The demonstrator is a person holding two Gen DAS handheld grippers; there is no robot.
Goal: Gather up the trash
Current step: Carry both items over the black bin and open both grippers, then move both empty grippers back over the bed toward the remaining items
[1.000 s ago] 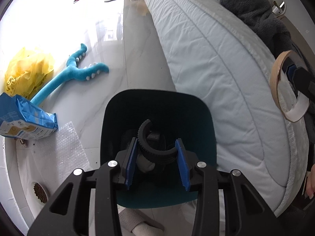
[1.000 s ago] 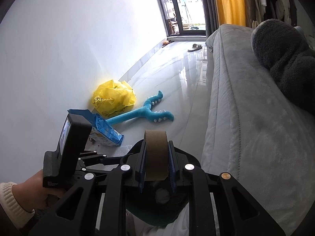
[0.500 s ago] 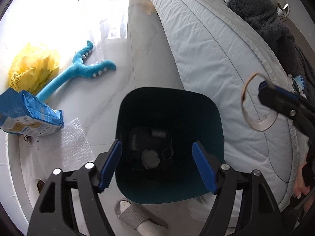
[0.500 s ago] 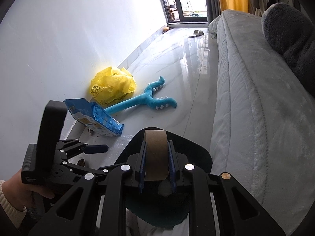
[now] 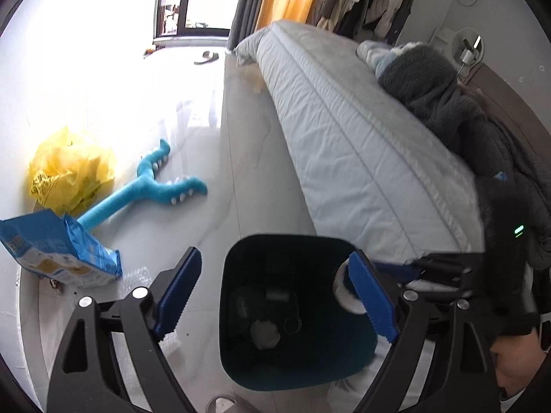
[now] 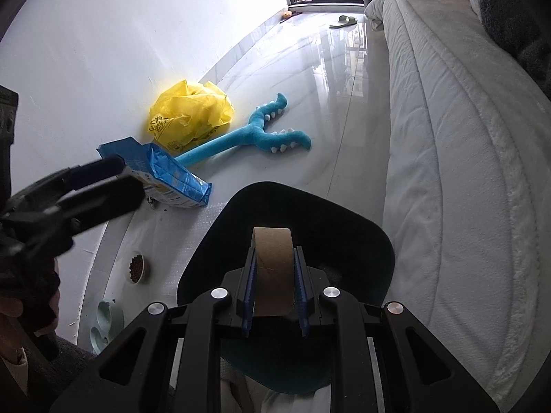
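Note:
A dark teal trash bin (image 5: 241,375) stands on the floor beside the bed, also seen in the right wrist view (image 6: 365,230). Dark pieces and a grey wad lie at its bottom (image 5: 265,334). My left gripper (image 5: 275,292) is open and empty above the bin. My right gripper (image 6: 273,292) is shut on a brown cardboard tape ring (image 6: 273,261) and holds it over the bin's opening. The ring's edge shows behind my left gripper's right finger (image 5: 346,292).
On the floor at left lie a yellow plastic bag (image 5: 72,168), a blue snack bag (image 5: 58,254), a blue plush toy (image 5: 148,189) and bubble wrap (image 5: 137,275). A small dish of pet food (image 6: 136,266) sits near the wall. The bed (image 5: 344,137) runs along the right.
My left gripper opened and dropped the black ring it held into the bin, then tilted upward. My right gripper carried the cardboard ring over the bin.

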